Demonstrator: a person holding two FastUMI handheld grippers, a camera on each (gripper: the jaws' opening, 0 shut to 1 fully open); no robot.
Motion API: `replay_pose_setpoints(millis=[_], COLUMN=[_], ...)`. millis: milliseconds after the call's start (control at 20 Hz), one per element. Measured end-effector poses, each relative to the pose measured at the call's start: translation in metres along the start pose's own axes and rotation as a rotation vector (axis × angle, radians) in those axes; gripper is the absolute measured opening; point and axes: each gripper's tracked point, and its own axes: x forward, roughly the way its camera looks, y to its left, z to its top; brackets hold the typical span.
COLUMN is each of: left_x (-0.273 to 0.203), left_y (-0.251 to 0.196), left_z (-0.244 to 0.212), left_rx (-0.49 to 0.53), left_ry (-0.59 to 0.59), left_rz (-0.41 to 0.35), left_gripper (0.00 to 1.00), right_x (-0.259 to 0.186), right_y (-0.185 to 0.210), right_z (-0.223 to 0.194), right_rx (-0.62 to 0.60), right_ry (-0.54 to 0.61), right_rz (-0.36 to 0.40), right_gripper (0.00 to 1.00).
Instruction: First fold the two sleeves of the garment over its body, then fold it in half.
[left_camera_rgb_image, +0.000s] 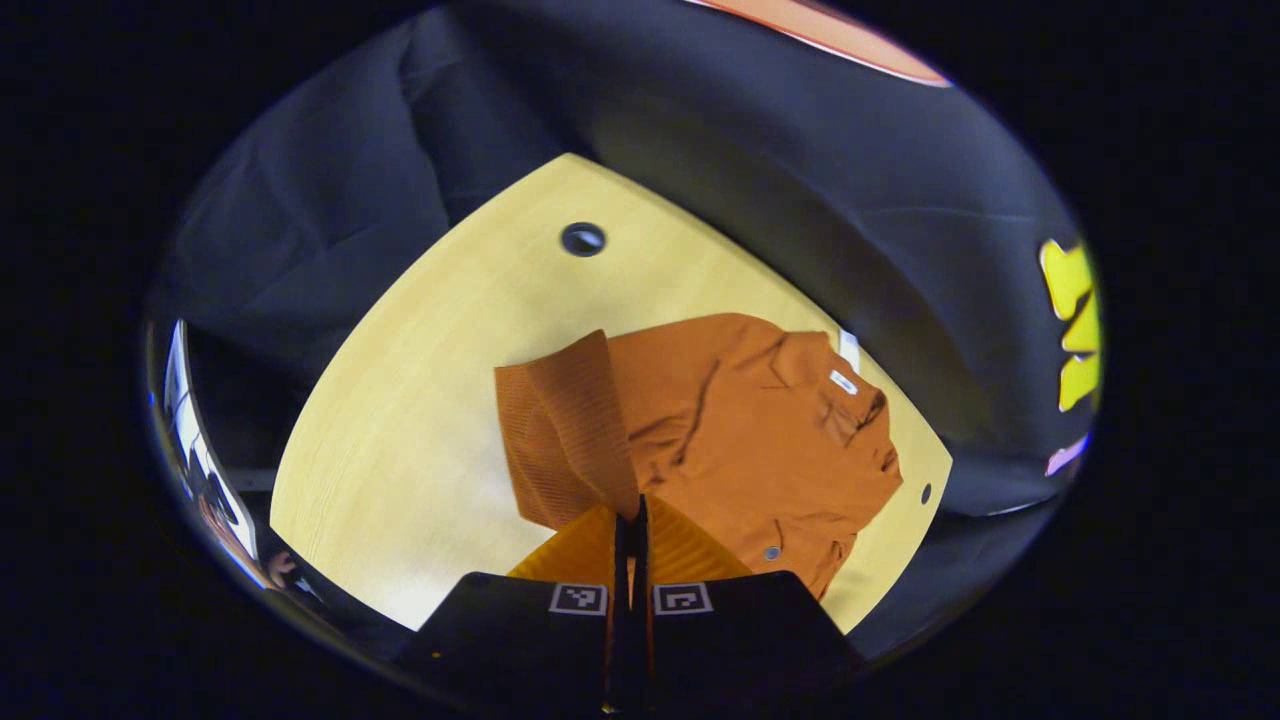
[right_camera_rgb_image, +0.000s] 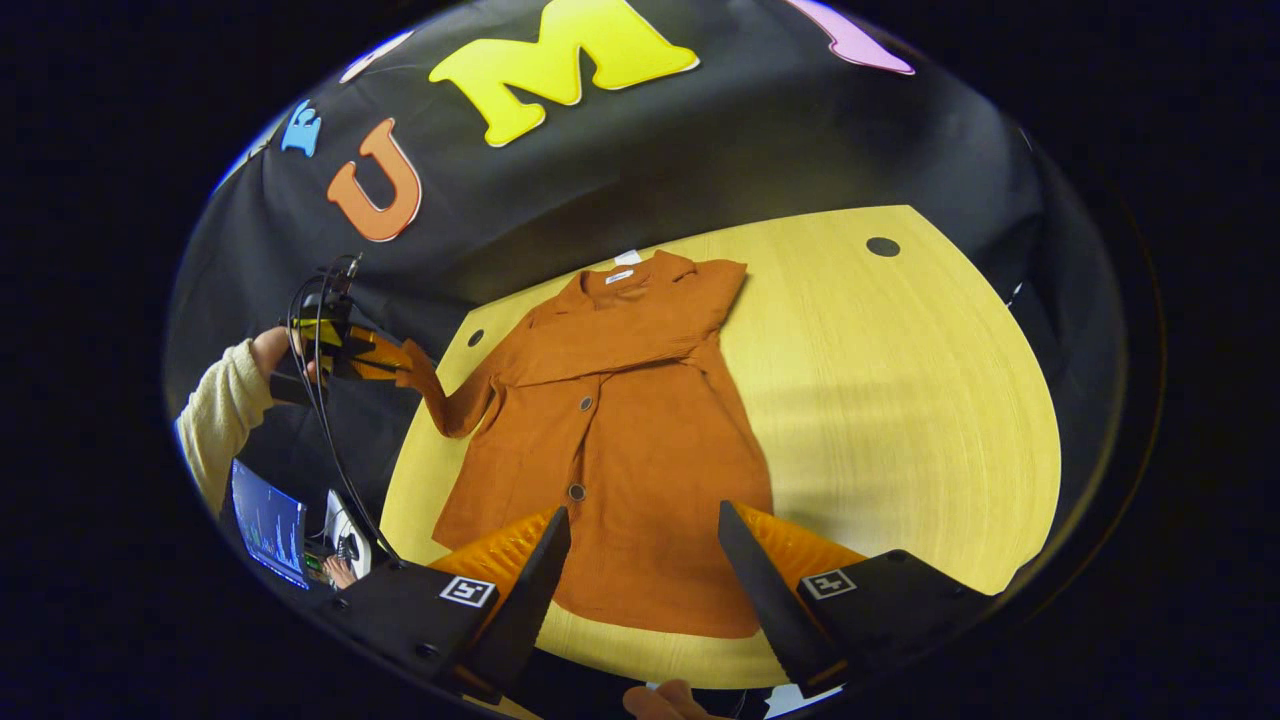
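Orange button-front shirt (right_camera_rgb_image: 620, 440) spread on pale wooden table (right_camera_rgb_image: 900, 400), collar toward the black cloth wall, hem toward the near edge. One sleeve (right_camera_rgb_image: 640, 335) already folded across the chest, lying diagonally over the upper body. Other sleeve (right_camera_rgb_image: 445, 395) pulled out past the table's edge and lifted off the surface — cuff pinched in left gripper (right_camera_rgb_image: 385, 365), held by a hand (right_camera_rgb_image: 275, 350) in a cream knitted sleeve (right_camera_rgb_image: 215, 420), cables trailing down from the tool.

Left gripper view: fingers (left_camera_rgb_image: 622, 540) pressed together with ribbed orange cuff (left_camera_rgb_image: 560, 430) clamped between them, fabric rising in a fold in front of the camera. Rest of the shirt (left_camera_rgb_image: 760, 440) rumpled on the table (left_camera_rgb_image: 420, 400) beyond, white neck label (left_camera_rgb_image: 843, 381) visible near the far corner, dark round hole (left_camera_rgb_image: 583, 239) in the tabletop farther off.

Right gripper (right_camera_rgb_image: 640, 560) — jaws wide apart, nothing between them, hovering above the shirt's lower hem near the table's front edge. Fingers (right_camera_rgb_image: 545, 560) framing the bottom part of the garment without touching it, as far as can be told.

Small lit screen (right_camera_rgb_image: 268, 525) low at the left of the right gripper view, beside the table. Part of another hand (right_camera_rgb_image: 665, 700) at the very bottom edge.
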Motion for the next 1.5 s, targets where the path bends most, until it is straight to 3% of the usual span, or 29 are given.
replay_pose_setpoints(millis=[300, 450, 700, 1150, 1300, 1500], left_x=[0.018, 0.042, 0.088, 0.149, 0.151, 0.139], left_y=[-0.126, -0.185, -0.251, -0.277, -0.291, -0.306], left_z=[-0.026, -0.053, -0.1, -0.141, -0.146, -0.156], left_rx=[0.213, 0.272, 0.381, 0.414, 0.38, 0.338], left_ry=[0.026, 0.071, 0.161, 0.268, 0.262, 0.288], left_rz=[-0.072, -0.111, -0.119, -0.115, -0.175, -0.283], left_gripper=[0.03, 0.03, 0.03, 0.03, 0.04, 0.18], right_x=[-0.009, -0.014, -0.014, -0.001, 0.002, 0.003], right_y=[-0.048, -0.072, -0.101, -0.133, -0.134, -0.13], right_z=[0.003, 0.008, 0.015, 0.006, 0.005, 0.008], right_rx=[0.034, 0.067, 0.119, 0.167, 0.162, 0.163], right_ry=[-0.002, -0.007, -0.019, 0.016, 0.021, 0.015], right_rz=[-0.034, -0.055, -0.083, -0.133, -0.134, -0.136], right_gripper=[0.94, 0.95, 0.95, 0.94, 0.95, 0.94])
